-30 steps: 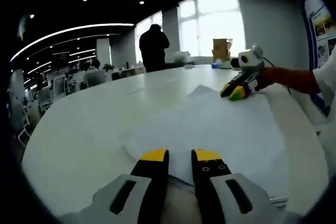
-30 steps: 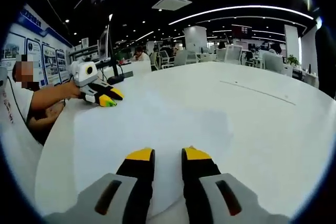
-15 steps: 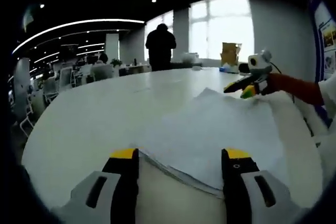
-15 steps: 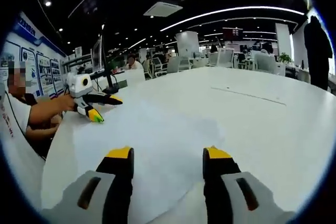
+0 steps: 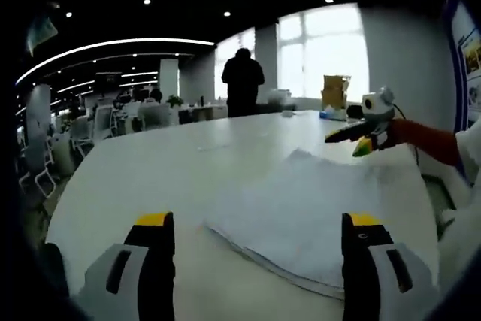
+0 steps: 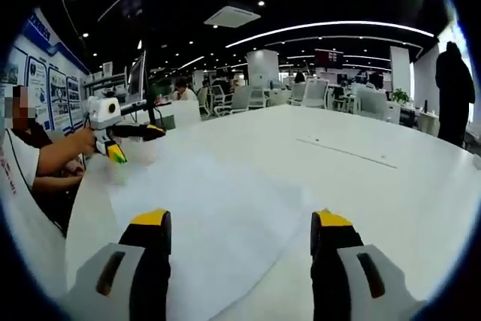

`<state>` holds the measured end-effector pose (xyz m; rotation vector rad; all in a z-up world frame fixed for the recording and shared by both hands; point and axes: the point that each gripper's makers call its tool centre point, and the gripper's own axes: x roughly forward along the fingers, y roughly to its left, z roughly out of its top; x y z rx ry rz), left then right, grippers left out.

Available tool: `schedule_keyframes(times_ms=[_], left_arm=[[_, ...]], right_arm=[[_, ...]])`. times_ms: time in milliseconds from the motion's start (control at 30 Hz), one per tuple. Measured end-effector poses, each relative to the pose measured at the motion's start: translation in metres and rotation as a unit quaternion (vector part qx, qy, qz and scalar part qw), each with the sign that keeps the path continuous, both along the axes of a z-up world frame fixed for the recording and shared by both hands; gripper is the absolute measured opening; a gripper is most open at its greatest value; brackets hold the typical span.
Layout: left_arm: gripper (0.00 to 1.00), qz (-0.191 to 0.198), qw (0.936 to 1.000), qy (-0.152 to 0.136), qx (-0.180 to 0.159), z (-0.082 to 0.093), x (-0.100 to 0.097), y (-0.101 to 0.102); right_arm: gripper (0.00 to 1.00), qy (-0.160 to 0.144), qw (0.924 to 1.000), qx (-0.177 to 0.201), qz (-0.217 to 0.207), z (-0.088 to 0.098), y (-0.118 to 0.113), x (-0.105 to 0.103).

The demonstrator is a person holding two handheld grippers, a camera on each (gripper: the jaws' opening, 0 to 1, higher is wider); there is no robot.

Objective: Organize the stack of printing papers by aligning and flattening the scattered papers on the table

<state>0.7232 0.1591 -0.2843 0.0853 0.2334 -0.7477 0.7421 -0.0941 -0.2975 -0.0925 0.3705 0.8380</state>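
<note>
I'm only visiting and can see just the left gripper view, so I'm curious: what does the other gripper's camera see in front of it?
Observer: The right gripper has its jaws wide apart, and the stack of printing papers shows between them.
Operator: What's behind my gripper?
Observer: Beyond the left gripper, a seated person is at the room's far side.
Operator: And overhead?
Observer: A square ceiling air vent.
</note>
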Motion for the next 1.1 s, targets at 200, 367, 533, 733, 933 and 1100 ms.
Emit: schedule_keyframes(times_ms=[200, 367, 533, 733, 933, 1100], left_arm=[[0.97, 0.004, 0.9999, -0.012, 0.01, 0.014, -0.018, 0.013], [0.97, 0.02, 0.9993, -0.028, 0.017, 0.025, -0.032, 0.032], [0.97, 0.035, 0.9985, -0.038, 0.018, 0.032, -0.032, 0.063], [0.97, 0.064, 0.9969, -0.04, 0.023, 0.032, -0.045, 0.098], [0.97, 0.08, 0.9959, -0.035, 0.026, 0.032, -0.061, 0.114], [0.97, 0.083, 0.9956, -0.032, 0.028, 0.033, -0.075, 0.121]], right_arm=[[0.8, -0.02, 0.9998, 0.006, -0.007, 0.016, -0.007, -0.006], [0.86, -0.027, 0.9994, 0.017, -0.01, 0.025, -0.012, -0.014], [0.9, -0.022, 0.9985, 0.041, -0.028, 0.035, -0.021, -0.021], [0.9, -0.03, 0.9988, 0.019, -0.033, 0.037, -0.036, -0.033], [0.9, -0.027, 0.9989, 0.013, -0.035, 0.045, -0.044, -0.048], [0.9, -0.026, 0.9988, 0.013, -0.04, 0.051, -0.05, -0.062]])
